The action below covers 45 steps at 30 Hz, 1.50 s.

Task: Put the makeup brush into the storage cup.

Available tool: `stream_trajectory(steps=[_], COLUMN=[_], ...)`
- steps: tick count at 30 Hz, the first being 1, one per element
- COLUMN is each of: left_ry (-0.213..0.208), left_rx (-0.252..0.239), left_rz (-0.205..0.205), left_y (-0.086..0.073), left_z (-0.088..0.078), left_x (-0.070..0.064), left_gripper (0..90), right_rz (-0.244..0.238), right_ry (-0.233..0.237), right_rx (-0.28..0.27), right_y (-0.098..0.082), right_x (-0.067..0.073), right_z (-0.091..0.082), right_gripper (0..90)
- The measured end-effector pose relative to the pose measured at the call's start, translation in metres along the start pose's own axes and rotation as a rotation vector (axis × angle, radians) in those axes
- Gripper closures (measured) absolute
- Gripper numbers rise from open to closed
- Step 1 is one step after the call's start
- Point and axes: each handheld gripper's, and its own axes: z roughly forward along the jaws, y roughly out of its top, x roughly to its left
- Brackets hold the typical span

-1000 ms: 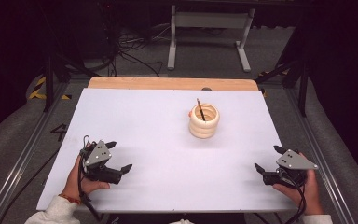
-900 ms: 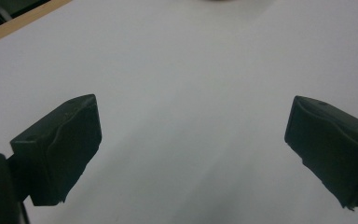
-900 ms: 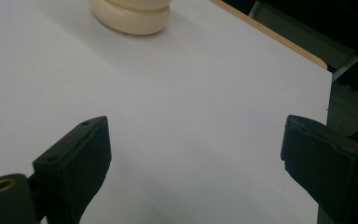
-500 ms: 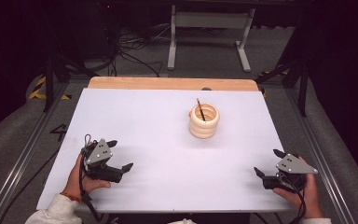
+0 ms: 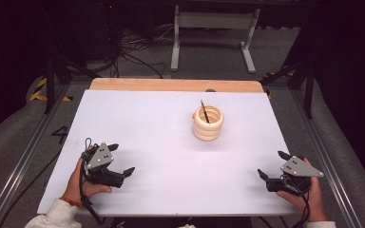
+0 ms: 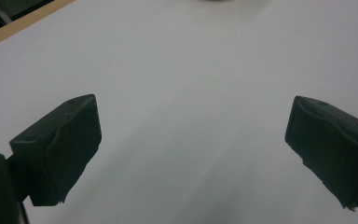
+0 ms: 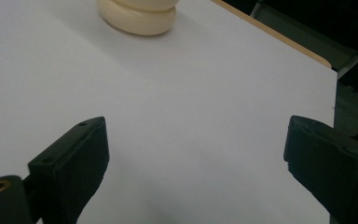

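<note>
A: Where's the cream ring stack?
B: Centre-right of the table, well apart from both.
A: Jaws?
B: Left gripper lower left, right gripper lower right, both spread wide, empty

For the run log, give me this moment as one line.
left gripper: open, empty, near-left on white table | right gripper: open, empty, near-right | cream ringed holder: upright, centre-right, dark stick inside, untouched
</note>
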Motion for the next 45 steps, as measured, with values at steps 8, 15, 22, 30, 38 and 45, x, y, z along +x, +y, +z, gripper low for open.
stream_trajectory(steps=[8,15,22,30,38,45], left_ry=[0.003,0.003,0.005,0.006,-0.005,-0.003], left_rx=[0.005,0.012,0.019,0.029,0.021,0.024], left_rz=[-0.002,0.002,-0.001,0.002,-0.002,0.000], left_y=[-0.001,0.000,-0.001,0.000,0.000,0.001], left_z=[0.000,0.001,0.002,0.004,0.006,0.006], left_x=[0.000,0.000,0.000,0.002,0.005,0.004], left_gripper=[4.5,4.5,4.5,4.6,4.5,4.5], right_rz=[0.003,-0.003,0.007,-0.004,-0.002,-0.015], right_ry=[0.003,0.006,0.010,0.025,0.035,0.046], right_rx=[-0.009,-0.005,-0.007,-0.010,-0.005,0.010], right_y=[0.002,0.002,0.002,0.002,0.001,0.002], right_x=[0.000,0.001,0.000,0.004,0.006,0.011], right_z=[0.001,0.002,0.004,0.004,0.005,0.007], right_gripper=[7.3,8.2,8.1,8.9,9.0,8.9])
